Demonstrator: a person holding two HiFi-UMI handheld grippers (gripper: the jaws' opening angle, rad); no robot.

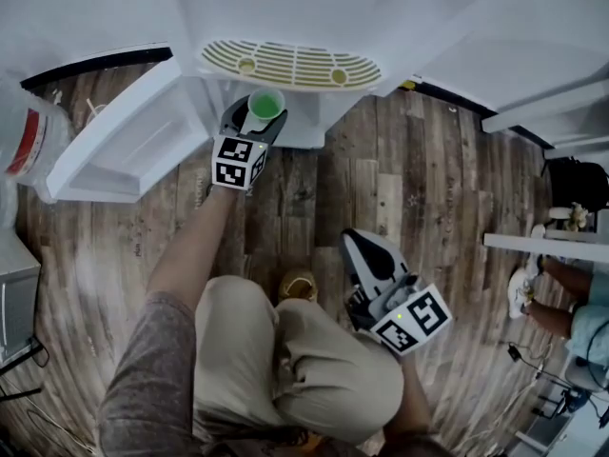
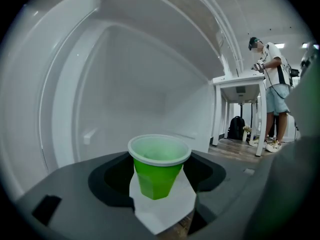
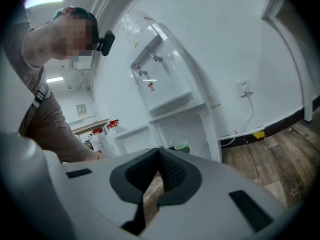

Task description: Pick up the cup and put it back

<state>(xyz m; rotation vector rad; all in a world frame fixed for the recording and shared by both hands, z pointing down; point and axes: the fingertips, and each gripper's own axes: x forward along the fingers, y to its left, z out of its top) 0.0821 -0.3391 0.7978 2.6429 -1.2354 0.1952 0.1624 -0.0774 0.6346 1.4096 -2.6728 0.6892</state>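
A green plastic cup (image 1: 265, 105) with a white inside sits upright between the jaws of my left gripper (image 1: 259, 114), just in front of the open lower compartment of a white water dispenser (image 1: 285, 17). The left gripper view has the cup (image 2: 159, 166) clamped between the two dark pads of the left gripper (image 2: 159, 176), with the compartment's white walls behind it. My right gripper (image 1: 358, 243) hangs over the wooden floor by the person's knee, its jaws together and holding nothing. From the right gripper view the closed tips of the right gripper (image 3: 159, 150) point toward the dispenser, where the cup (image 3: 181, 145) is small and distant.
The compartment's white door (image 1: 124, 136) stands swung open to the left. A yellowish drip grille (image 1: 290, 63) juts out above the cup. A water bottle (image 1: 29, 136) lies at far left. A white table (image 1: 542, 246), a backpack (image 1: 576, 184) and another person's legs (image 1: 571, 293) are at the right.
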